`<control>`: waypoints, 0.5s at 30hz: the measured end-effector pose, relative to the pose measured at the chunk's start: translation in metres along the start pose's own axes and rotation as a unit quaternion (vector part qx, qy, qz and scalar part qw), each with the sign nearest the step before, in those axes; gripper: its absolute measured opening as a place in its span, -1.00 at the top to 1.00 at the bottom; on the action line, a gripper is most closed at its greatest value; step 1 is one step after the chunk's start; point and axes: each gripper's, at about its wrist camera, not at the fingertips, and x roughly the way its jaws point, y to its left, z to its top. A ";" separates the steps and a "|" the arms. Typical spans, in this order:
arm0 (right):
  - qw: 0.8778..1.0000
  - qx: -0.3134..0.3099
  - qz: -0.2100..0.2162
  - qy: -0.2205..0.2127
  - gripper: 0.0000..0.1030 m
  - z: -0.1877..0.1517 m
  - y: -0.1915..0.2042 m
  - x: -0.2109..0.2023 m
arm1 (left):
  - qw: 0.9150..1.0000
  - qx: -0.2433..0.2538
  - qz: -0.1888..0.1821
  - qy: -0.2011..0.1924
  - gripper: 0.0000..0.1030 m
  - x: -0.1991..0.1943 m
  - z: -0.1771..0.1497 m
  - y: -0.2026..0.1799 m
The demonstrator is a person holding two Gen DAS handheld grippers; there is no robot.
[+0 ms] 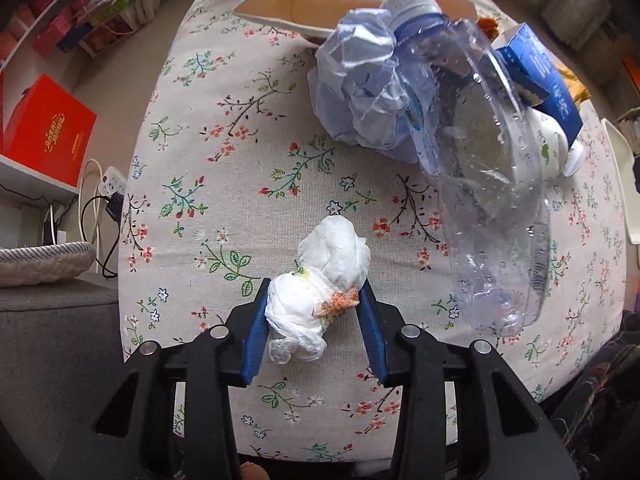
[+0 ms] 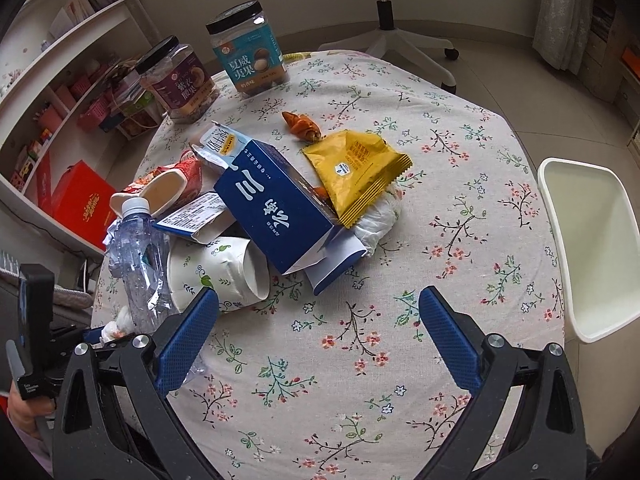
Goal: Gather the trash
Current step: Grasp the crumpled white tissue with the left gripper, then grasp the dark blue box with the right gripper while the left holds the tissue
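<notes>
My left gripper (image 1: 314, 304) is shut on a crumpled white tissue (image 1: 324, 280) with an orange stain, low over the floral tablecloth (image 1: 224, 184). A crushed clear plastic bottle (image 1: 488, 184) with its peeled label (image 1: 360, 92) lies to the right of it. My right gripper (image 2: 318, 300) is open and empty above the cloth, just in front of the trash pile: a blue carton (image 2: 276, 204), a torn paper cup (image 2: 216, 272), the bottle (image 2: 140, 256), a yellow snack wrapper (image 2: 360, 168) and a white wad (image 2: 380, 216). The tissue shows at the left (image 2: 116, 326).
A white bin (image 2: 588, 248) stands at the table's right edge. Two snack jars (image 2: 248, 52) (image 2: 176, 80) stand at the far side, with a small croissant (image 2: 300, 124) near them. A red box (image 1: 44, 128) and shelves are at the left.
</notes>
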 end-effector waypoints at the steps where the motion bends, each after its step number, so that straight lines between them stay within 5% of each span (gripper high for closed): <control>1: 1.000 0.004 -0.001 0.001 -0.86 0.002 -0.002 0.000 | 1.000 -0.004 -0.002 -0.012 0.21 -0.011 -0.001 0.002; 5: 1.000 -0.007 -0.007 0.003 -0.86 0.021 0.002 0.001 | 0.994 -0.034 -0.021 -0.098 0.21 -0.069 0.002 0.010; 9: 0.996 -0.078 -0.027 0.024 -0.86 0.048 0.024 0.017 | 0.976 -0.055 -0.068 -0.200 0.20 -0.105 0.002 0.007; 15: 0.980 -0.182 -0.066 0.050 -0.80 0.057 0.060 0.059 | 0.966 -0.050 -0.087 -0.239 0.20 -0.101 0.002 -0.008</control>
